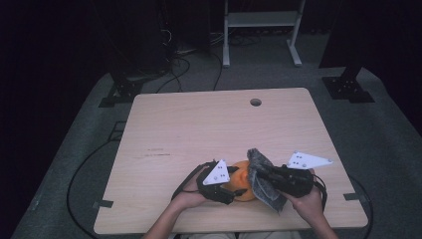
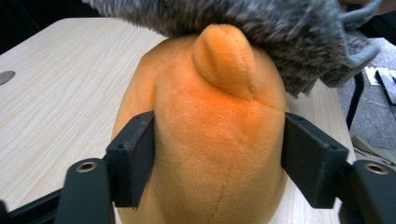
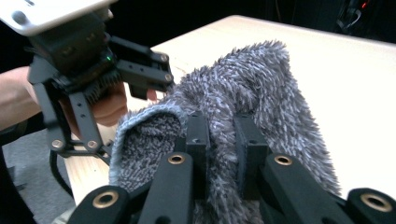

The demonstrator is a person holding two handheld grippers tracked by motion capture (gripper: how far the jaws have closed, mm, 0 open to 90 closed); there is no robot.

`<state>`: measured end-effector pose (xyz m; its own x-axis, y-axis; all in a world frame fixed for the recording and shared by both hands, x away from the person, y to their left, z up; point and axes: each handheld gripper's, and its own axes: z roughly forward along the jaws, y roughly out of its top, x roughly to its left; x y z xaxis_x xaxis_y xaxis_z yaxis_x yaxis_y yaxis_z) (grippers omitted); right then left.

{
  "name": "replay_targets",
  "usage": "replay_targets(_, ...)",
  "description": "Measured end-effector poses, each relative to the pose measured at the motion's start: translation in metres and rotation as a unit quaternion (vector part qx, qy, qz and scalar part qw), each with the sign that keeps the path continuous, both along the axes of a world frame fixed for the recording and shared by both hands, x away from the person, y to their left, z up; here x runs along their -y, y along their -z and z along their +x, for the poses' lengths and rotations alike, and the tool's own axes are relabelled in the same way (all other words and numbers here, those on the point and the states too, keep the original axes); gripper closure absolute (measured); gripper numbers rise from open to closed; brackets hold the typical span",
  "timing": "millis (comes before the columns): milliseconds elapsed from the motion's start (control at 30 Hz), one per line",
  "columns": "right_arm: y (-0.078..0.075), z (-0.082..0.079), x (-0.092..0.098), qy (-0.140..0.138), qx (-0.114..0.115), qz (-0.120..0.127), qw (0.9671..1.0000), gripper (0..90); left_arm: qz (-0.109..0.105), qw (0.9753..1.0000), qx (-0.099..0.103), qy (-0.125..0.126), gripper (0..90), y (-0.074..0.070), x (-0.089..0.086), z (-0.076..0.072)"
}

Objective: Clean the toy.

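An orange plush toy (image 1: 241,181) stands near the table's front edge. My left gripper (image 1: 230,188) is shut on it; in the left gripper view both jaws press into the orange plush toy (image 2: 210,135) from either side. A grey fuzzy cloth (image 1: 261,177) drapes over the toy's right side and top. My right gripper (image 1: 263,175) is shut on the grey cloth (image 3: 261,88), whose fold is pinched between the two jaws (image 3: 222,140). In the right gripper view my left gripper (image 3: 144,79) stands behind the cloth at upper left.
The light wooden table (image 1: 199,129) has a round cable hole (image 1: 256,102) at its far side. A white metal stand (image 1: 261,25) and black equipment stands with cables sit on the grey floor beyond the table.
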<state>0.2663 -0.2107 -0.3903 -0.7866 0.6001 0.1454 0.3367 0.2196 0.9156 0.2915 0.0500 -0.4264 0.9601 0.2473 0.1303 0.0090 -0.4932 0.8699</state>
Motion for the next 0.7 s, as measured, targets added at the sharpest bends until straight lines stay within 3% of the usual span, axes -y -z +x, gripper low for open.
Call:
replay_targets(67,-0.008,-0.006,-0.004,-0.022,0.012,0.012,0.9996,77.6,0.004,1.0000,0.006,0.006,32.3,0.001,0.003,-0.002)
replay_targets(167,-0.010,-0.010,-0.016,-0.038,0.024,-0.018,0.9988,77.6,0.021,0.9995,0.018,0.014,33.6,0.001,0.006,-0.006)
replay_targets(233,-0.006,-0.006,-0.015,-0.033,0.016,-0.023,0.9990,77.6,0.023,0.9994,0.019,0.016,35.1,0.001,0.006,-0.007)
replay_targets(367,0.002,0.005,0.002,0.010,-0.004,-0.024,0.9997,77.7,0.020,0.9994,0.016,0.022,35.9,0.002,0.006,-0.007)
replay_targets(533,0.005,0.007,0.006,0.009,-0.019,-0.017,0.9996,77.7,0.009,1.0000,-0.001,0.003,17.7,-0.005,0.011,-0.005)
replay_targets(600,0.002,0.004,0.001,-0.010,-0.017,-0.012,0.9997,77.5,0.020,0.9997,0.008,0.010,20.7,-0.003,0.011,-0.006)
replay_targets(700,0.000,-0.001,-0.005,-0.022,-0.002,-0.029,0.9993,77.5,0.022,0.9995,0.008,0.020,28.6,-0.001,0.009,-0.008)
